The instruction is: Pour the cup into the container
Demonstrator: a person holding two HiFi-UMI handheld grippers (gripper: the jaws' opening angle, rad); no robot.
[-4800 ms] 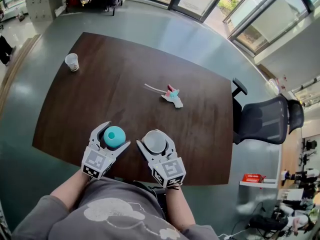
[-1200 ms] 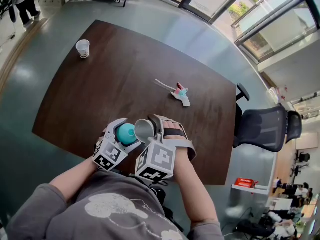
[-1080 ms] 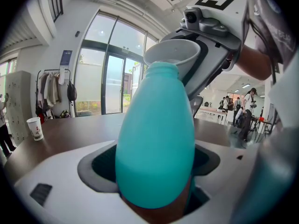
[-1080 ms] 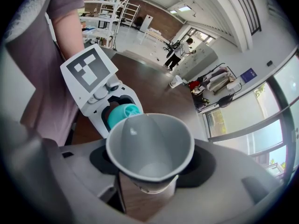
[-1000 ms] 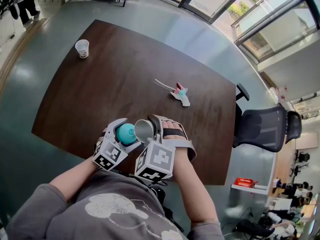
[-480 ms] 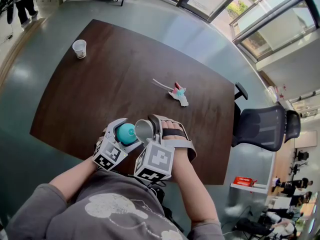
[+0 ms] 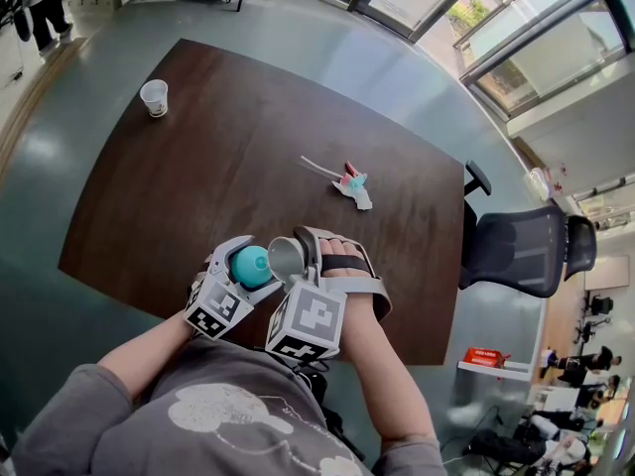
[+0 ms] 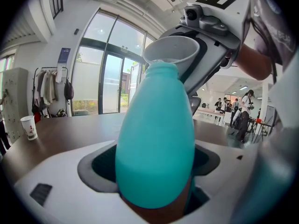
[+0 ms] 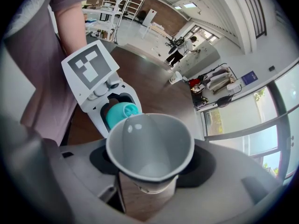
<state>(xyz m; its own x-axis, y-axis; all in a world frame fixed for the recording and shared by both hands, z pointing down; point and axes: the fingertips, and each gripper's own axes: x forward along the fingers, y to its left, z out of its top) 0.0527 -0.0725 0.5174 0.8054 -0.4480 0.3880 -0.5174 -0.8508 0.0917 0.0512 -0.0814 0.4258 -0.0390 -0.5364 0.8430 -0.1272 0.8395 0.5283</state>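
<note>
Pouring step: my right gripper (image 7: 294, 260) grasps the tipped cup (image 9: 149, 148), lip at the mouth of the teal container (image 8: 154, 139) clenched between my left gripper (image 7: 244, 265) jaws. Next I'd tilt more, staying aligned.

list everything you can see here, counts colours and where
table: one, dark brown, centre
paper cup: one, white, table's far left corner
small item: one, pink, teal and white, mid-table, right side
office chair: one, black, right of the table
teal container: one, teal, in the left gripper
grey cup: one, grey, right gripper, tipped at the container's mouth
left gripper: one, white, shut on the teal container
right gripper: one, white, shut on the grey cup
</note>
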